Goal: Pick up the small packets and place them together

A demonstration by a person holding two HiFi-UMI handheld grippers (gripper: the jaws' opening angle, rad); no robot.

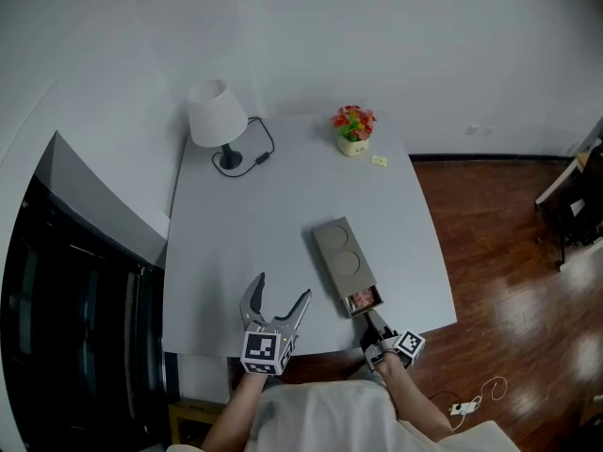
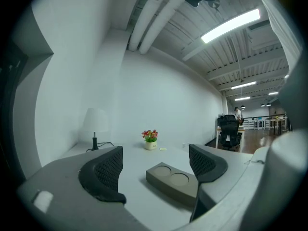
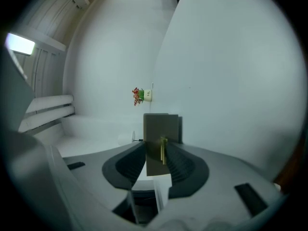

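A grey box (image 1: 341, 262) with two round recesses in its lid lies on the grey table (image 1: 236, 224). Its near end is open, and small packets (image 1: 364, 299) show inside. My right gripper (image 1: 375, 323) is at that open end, turned on its side. In the right gripper view its jaws (image 3: 155, 150) stand narrowly open around the thin yellow edge of one packet (image 3: 163, 150). That edge lies against one pad, with a gap to the other. My left gripper (image 1: 283, 288) hovers open and empty left of the box (image 2: 175, 181).
A white lamp (image 1: 215, 116) with a black cord stands at the table's far left. A flower pot (image 1: 353, 130) and a small yellow item (image 1: 379, 160) sit at the far right. Wooden floor (image 1: 509, 252) lies beyond the right edge, and a dark cabinet (image 1: 66, 328) to the left.
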